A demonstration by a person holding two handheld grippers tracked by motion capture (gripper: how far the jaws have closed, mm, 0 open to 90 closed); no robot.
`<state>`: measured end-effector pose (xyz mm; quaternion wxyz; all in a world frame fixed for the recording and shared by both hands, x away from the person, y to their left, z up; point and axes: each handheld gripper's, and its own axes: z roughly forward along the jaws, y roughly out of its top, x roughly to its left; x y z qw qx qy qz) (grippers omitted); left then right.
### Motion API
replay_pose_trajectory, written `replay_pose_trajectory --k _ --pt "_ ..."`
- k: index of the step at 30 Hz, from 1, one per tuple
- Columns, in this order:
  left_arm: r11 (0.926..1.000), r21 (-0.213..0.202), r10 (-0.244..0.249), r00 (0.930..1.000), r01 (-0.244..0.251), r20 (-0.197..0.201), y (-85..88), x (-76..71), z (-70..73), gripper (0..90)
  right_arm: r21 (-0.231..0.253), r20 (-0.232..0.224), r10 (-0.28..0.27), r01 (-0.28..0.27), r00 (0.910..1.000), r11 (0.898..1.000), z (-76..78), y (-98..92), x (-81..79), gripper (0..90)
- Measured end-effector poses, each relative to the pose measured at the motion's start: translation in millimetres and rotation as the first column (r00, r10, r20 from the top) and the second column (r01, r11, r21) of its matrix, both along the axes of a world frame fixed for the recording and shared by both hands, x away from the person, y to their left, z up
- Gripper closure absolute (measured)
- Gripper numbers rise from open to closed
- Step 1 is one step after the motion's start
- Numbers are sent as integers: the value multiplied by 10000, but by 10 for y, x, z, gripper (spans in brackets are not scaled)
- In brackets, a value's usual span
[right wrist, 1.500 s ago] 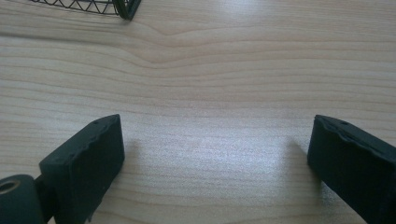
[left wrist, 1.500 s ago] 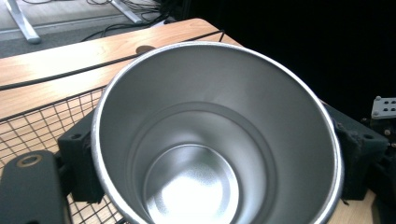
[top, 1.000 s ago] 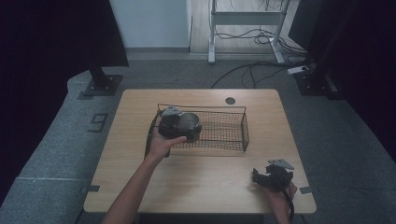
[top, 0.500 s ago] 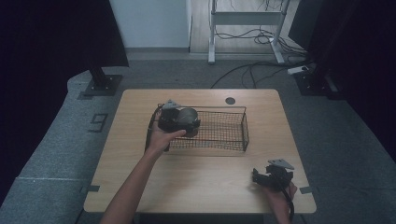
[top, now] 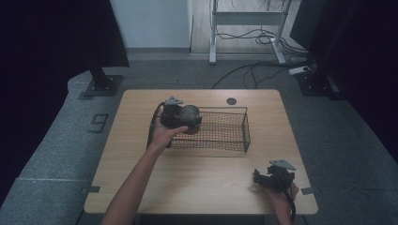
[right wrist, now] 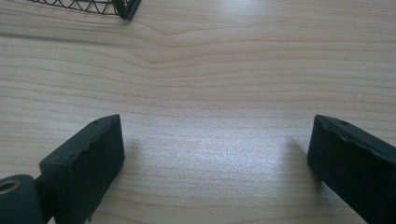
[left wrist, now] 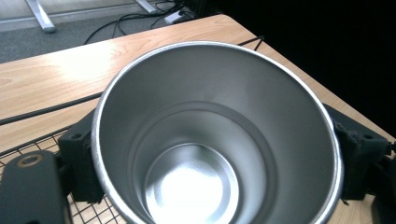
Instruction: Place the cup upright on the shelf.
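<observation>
A shiny steel cup (left wrist: 210, 140) sits between the black jaws of my left gripper (left wrist: 219, 163), which is shut on its sides, and its empty inside faces the camera. In the high view this gripper (top: 187, 121) holds the cup (top: 190, 114) over the left end of a black wire basket (top: 246, 127). My right gripper (top: 259, 177) rests low over the table's front right corner. Its jaws stand wide open with bare wood between them (right wrist: 215, 163).
The light wooden table (top: 211, 178) has a round cable hole (top: 231, 101) near its far edge. A corner of the basket (right wrist: 122, 8) lies ahead of the right gripper. Beyond the table are a metal frame (top: 244, 18), floor cables and dark stands.
My left hand has carried the cup a little toward the far side of the table, still at the basket's left end. The right gripper has stayed put.
</observation>
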<state>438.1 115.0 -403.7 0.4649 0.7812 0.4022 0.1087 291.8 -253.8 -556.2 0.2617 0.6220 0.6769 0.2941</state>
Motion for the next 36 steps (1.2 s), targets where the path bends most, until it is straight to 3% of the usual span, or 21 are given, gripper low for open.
replay_pose_trajectory --k 13,25,36 --pt "9997 248 59 9996 -53 -262 -71 127 -126 136 -1 1 1 -1 10000 10000 0 0 0 38" --pt "9996 271 148 9970 -128 -759 -127 216 -337 136 -14 13 11 -11 10000 10000 -1 -1 1 38" --pt "9983 539 266 9947 -213 -995 -158 247 -481 136 -2 2 1 -1 10000 10000 0 0 0 38"
